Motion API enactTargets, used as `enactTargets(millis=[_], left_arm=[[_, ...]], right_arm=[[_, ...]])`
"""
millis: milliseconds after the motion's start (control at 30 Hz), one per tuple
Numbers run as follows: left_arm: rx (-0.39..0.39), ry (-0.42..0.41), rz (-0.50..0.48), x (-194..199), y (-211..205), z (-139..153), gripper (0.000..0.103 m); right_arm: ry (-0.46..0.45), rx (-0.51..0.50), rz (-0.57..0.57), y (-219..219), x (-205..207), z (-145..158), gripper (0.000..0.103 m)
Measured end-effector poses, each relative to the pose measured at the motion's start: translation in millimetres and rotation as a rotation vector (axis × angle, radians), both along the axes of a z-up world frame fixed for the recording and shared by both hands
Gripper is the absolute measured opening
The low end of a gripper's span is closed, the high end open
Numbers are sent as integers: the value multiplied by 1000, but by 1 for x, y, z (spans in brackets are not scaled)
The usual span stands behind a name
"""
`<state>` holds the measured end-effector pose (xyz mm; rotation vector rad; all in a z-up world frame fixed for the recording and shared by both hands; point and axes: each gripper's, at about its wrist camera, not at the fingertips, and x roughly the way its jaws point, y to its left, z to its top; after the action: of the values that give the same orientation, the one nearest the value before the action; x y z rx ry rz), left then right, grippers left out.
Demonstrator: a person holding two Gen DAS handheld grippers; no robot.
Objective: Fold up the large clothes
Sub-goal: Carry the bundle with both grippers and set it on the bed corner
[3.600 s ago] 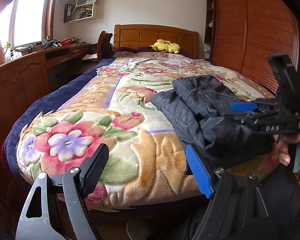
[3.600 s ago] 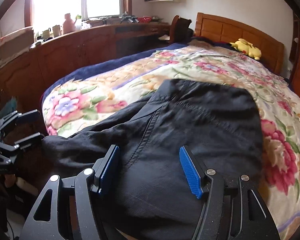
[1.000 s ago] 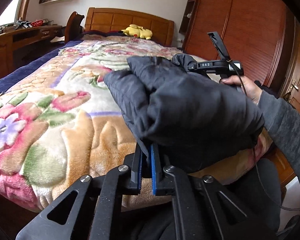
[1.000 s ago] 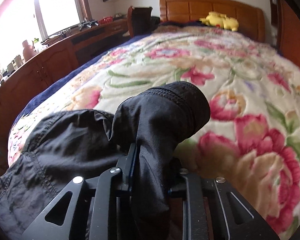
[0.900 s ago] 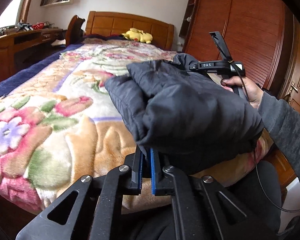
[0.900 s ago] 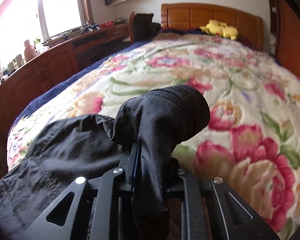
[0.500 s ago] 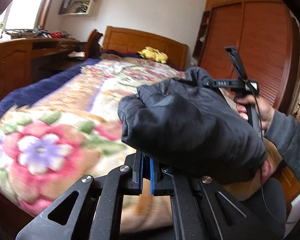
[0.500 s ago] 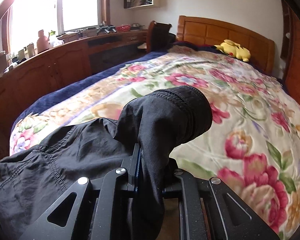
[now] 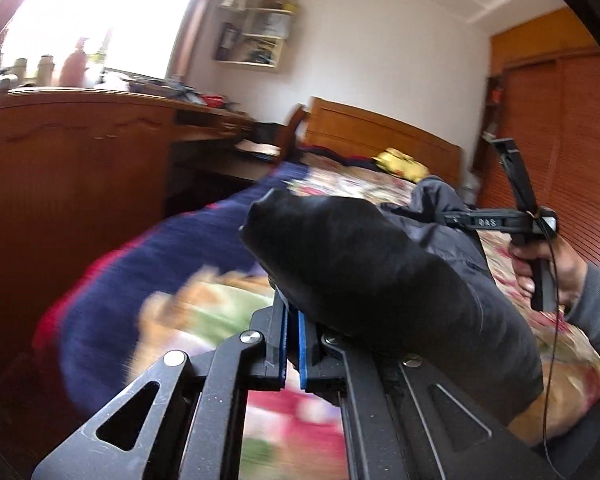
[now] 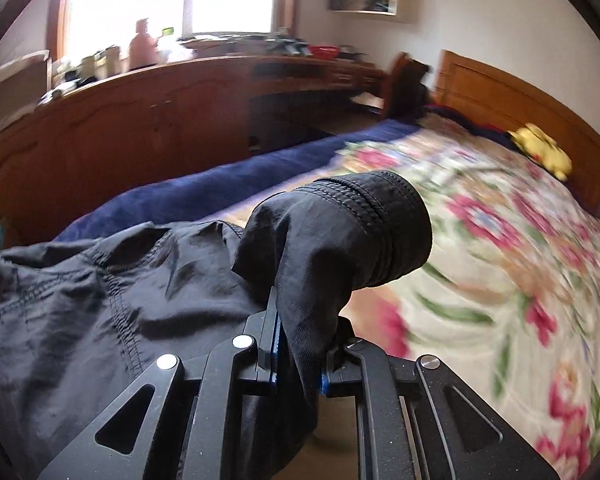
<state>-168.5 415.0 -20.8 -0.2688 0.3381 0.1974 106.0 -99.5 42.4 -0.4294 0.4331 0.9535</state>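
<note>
A large black garment (image 9: 380, 272) hangs bunched between my two grippers above the floral blanket (image 10: 500, 260) on the bed. My left gripper (image 9: 293, 320) is shut on one thick fold of it, blue pads nearly together. In the right wrist view my right gripper (image 10: 296, 320) is shut on another part of the garment (image 10: 340, 232), whose stitched hem band rolls over the jaws while the rest sags to the left. The left wrist view also shows the right gripper (image 9: 444, 216) at the far right, tips buried in cloth, held by a hand (image 9: 548, 268) in a grey sleeve.
A long wooden cabinet (image 9: 80, 168) with bottles on top runs under the window on the left. The blanket's navy edge (image 10: 220, 188) faces it. A wooden headboard (image 10: 520, 96) and a yellow plush toy (image 10: 544, 152) are at the far end. A slatted wardrobe (image 9: 572, 140) stands right.
Both grippers have swung left across the bed with the garment lifted between them. The cabinet and window now fill more of both views, and the blanket is motion-blurred.
</note>
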Motion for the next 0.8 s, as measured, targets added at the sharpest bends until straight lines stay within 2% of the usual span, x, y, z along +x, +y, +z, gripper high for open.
enactTargets(millis=[267, 400, 567, 667, 733, 800], left_arm=[[80, 47, 174, -2, 69, 0, 4], [88, 86, 222, -2, 89, -9, 4], [86, 142, 241, -3, 90, -29, 4], [56, 181, 253, -3, 91, -34, 5], [51, 194, 272, -8, 86, -34, 10], [30, 177, 289, -23, 78, -34, 12]], right_arm=[[-20, 34, 71, 120, 9, 1, 13], [-15, 16, 67, 144, 14, -17, 13], [26, -16, 11, 158, 32, -40, 18], [67, -12, -11, 156, 41, -48, 34], [71, -42, -11, 149, 41, -57, 45], [51, -49, 1, 134, 38, -62, 48]])
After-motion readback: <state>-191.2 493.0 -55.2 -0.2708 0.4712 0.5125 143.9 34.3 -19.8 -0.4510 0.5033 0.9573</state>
